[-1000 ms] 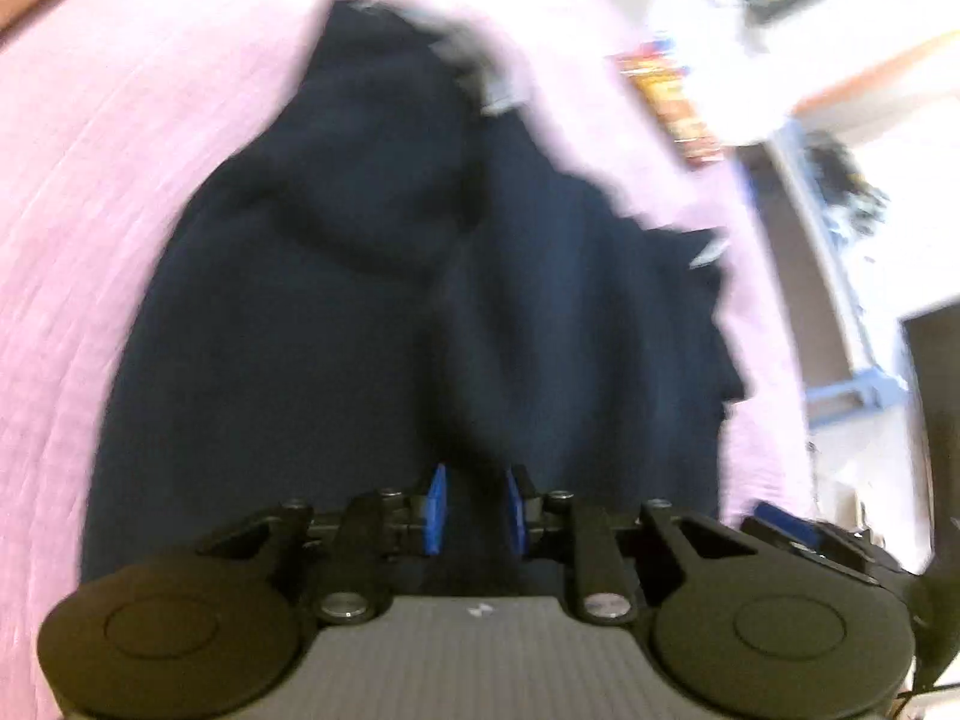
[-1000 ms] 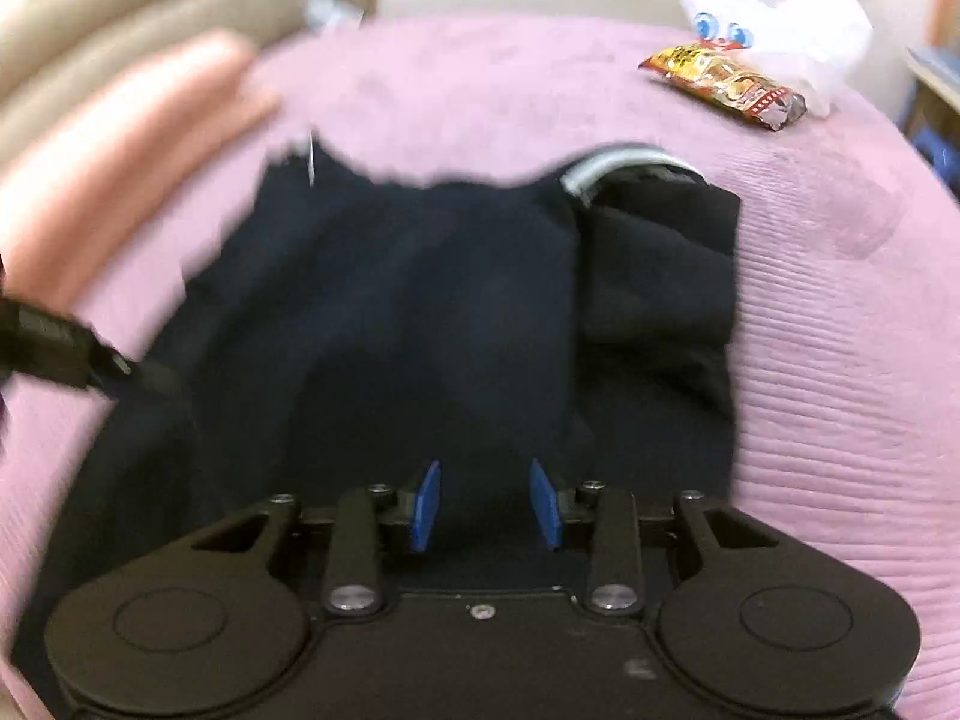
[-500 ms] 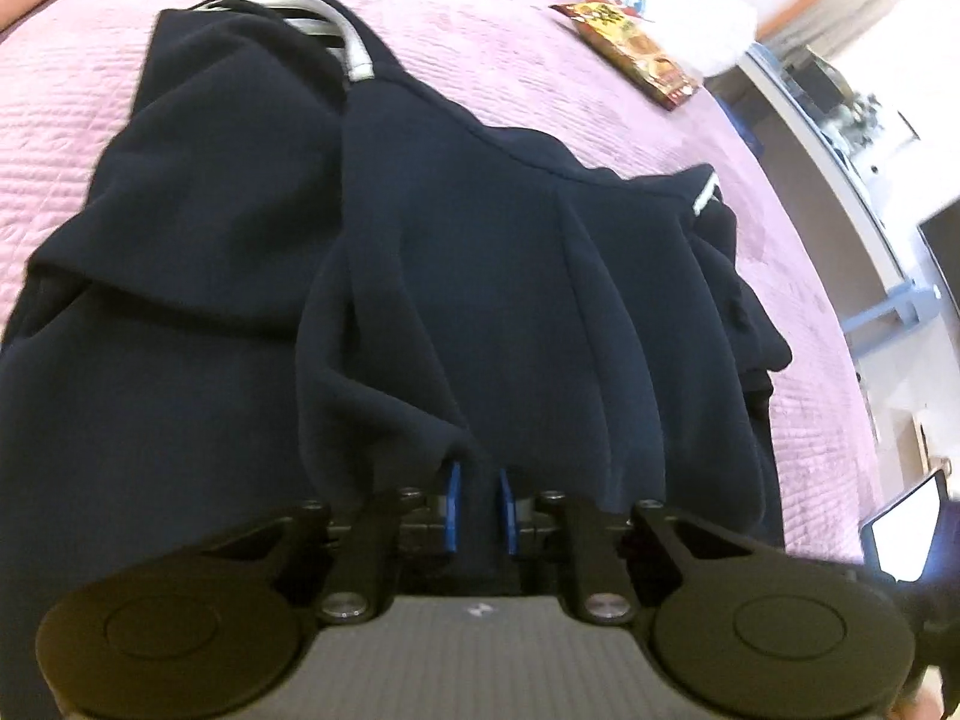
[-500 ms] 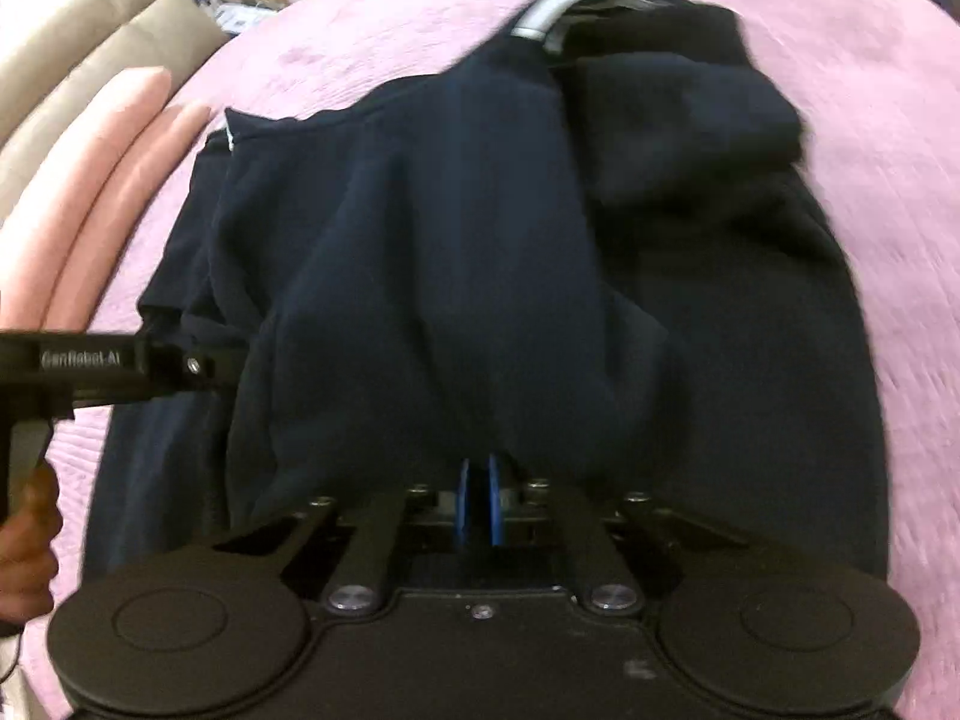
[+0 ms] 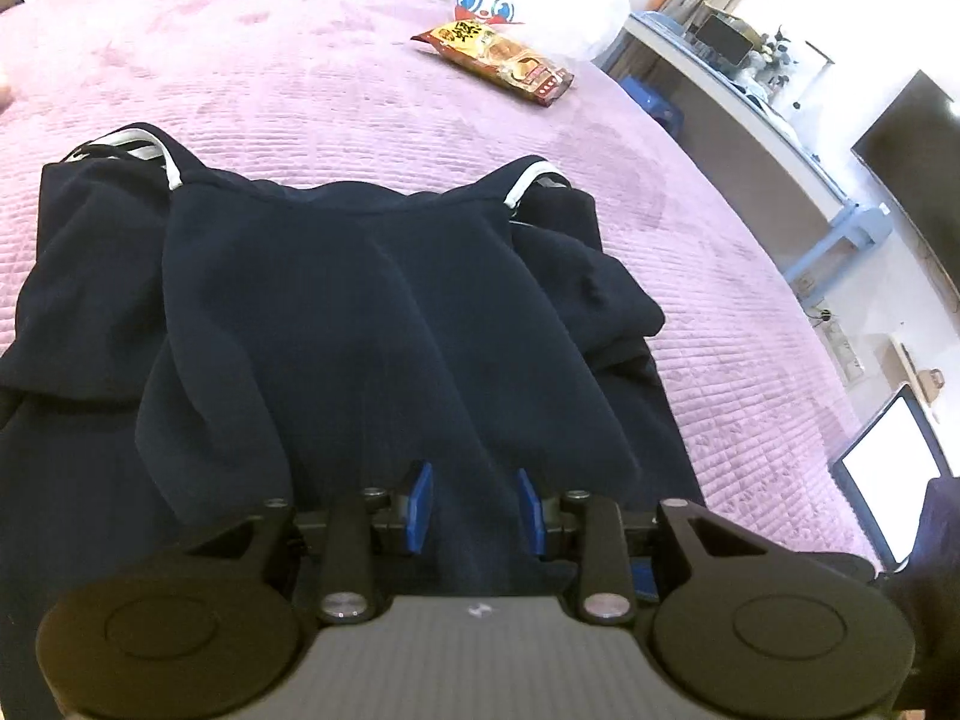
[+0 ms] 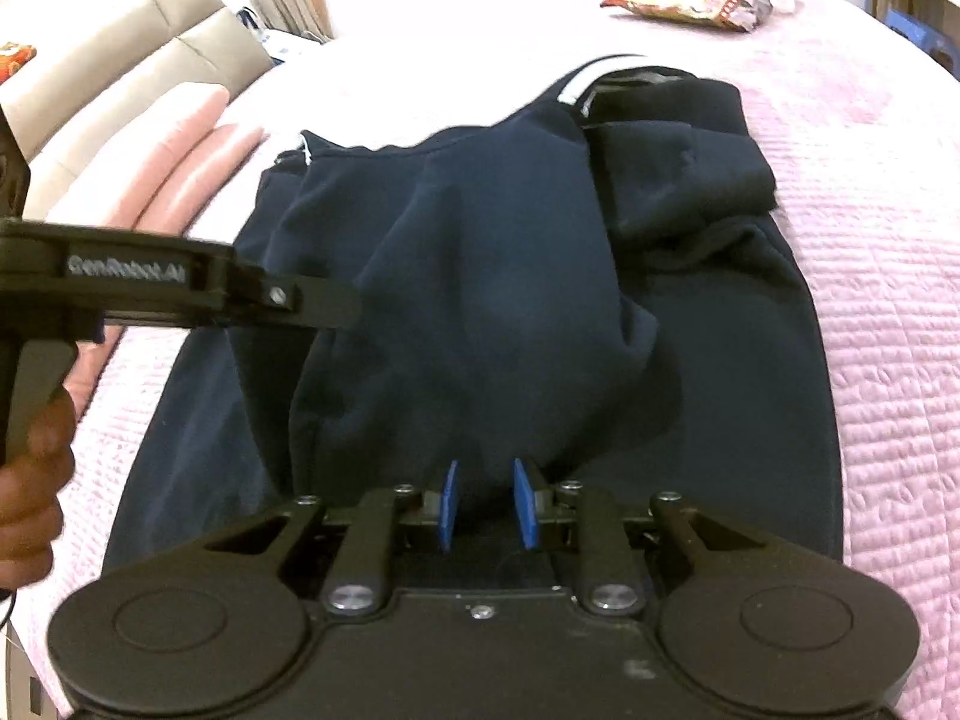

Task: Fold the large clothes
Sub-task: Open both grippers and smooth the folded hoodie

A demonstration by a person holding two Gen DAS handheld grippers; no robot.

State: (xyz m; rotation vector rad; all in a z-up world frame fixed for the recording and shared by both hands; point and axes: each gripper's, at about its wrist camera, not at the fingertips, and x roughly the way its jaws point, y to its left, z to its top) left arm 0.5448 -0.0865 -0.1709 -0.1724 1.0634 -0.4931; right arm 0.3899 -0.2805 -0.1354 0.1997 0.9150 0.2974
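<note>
A dark navy garment [image 5: 384, 312] with white trim lies partly folded on a pink quilted bed [image 5: 300, 90]; its lower half is doubled up over the rest. It also shows in the right wrist view [image 6: 510, 276]. My left gripper [image 5: 474, 507] is open just above the near fold, blue pads apart, holding nothing. My right gripper [image 6: 486, 504] is open too, over the same near edge. The left gripper's body [image 6: 180, 294] and the hand on it show at left in the right wrist view.
A snack packet [image 5: 498, 60] and a white plastic bag [image 5: 528, 6] lie at the bed's far side. Pink pillows [image 6: 174, 168] and a beige headboard [image 6: 138, 78] are at left. A desk and a screen [image 5: 888, 456] stand beyond the right edge.
Both grippers were shut on the garment's hem half a second ago and carried it forward over the rest; now both have opened and let the cloth go.
</note>
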